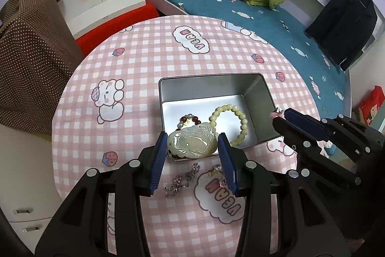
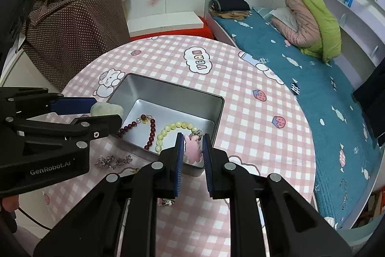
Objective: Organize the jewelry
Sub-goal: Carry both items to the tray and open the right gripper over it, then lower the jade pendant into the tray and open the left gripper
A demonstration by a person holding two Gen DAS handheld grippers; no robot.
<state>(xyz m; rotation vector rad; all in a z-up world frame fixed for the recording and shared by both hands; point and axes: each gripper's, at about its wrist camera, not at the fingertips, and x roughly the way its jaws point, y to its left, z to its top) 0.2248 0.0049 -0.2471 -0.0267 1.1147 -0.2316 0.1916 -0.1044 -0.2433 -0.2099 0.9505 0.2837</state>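
Two grippers work the silver metal tin. Left gripper fingers clamp a pale carved jade pendant at its 6 o'clock rim. Right gripper fingers pinch a pink bunny charm.

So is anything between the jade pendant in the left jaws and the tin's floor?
Nothing visible: the jade pendant hangs over the open tin. Only the red bead bracelet lies inside below it.

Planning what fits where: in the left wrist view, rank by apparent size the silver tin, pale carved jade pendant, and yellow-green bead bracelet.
1. Silver rectangular metal tin, clearly largest.
2. Pale green carved jade pendant and yellow-green bead bracelet: they look about alike; the pendant, held in the left gripper, is nearer the camera, so no ranking.
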